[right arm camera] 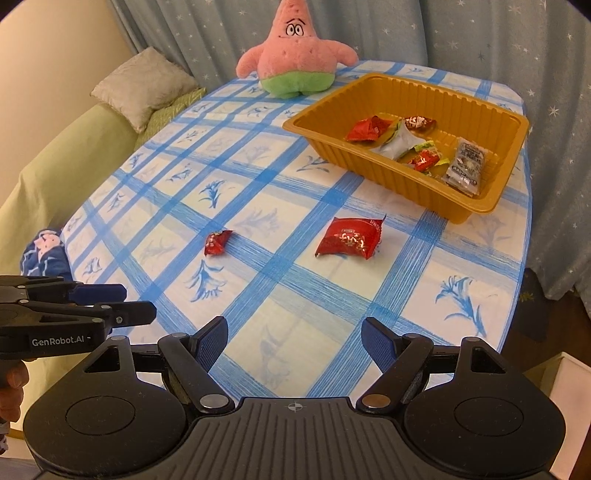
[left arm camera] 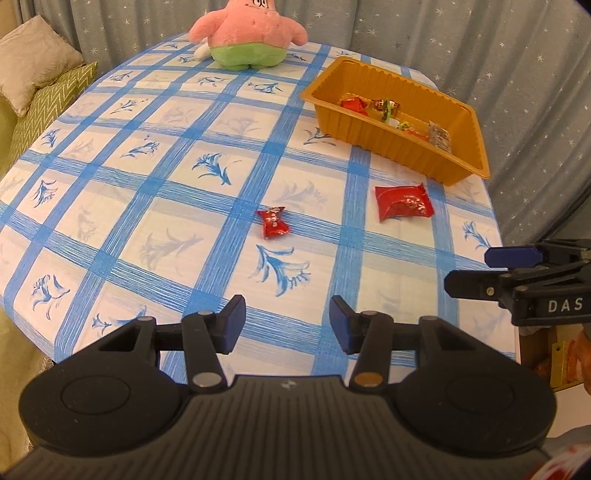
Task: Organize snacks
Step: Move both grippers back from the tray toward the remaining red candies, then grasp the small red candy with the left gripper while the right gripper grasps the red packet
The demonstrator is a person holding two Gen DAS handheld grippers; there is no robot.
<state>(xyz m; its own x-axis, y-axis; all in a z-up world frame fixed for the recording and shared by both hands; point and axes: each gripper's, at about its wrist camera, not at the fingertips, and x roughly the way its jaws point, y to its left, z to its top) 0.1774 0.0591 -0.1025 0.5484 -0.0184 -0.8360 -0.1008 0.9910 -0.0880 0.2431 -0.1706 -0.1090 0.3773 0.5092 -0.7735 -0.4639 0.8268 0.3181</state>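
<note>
A small red candy packet (left arm camera: 272, 222) (right arm camera: 217, 242) and a larger red snack packet (left arm camera: 403, 202) (right arm camera: 350, 237) lie on the blue-checked tablecloth. An orange plastic tray (left arm camera: 454, 157) (right arm camera: 476, 201) behind them holds several snack packets. My left gripper (left arm camera: 287, 324) is open and empty above the near table edge, short of the small packet. My right gripper (right arm camera: 294, 345) is open and empty, also near the front edge, short of the larger packet. Each gripper shows from the side in the other's view, the right gripper (left arm camera: 491, 273) and the left gripper (right arm camera: 125, 302).
A pink star plush toy (left arm camera: 248, 35) (right arm camera: 297, 55) sits at the table's far end. A green sofa with cushions (left arm camera: 37, 81) (right arm camera: 144, 88) stands to the left. Star-patterned curtains (right arm camera: 480, 33) hang behind. The table (left arm camera: 487, 206) drops off at the right.
</note>
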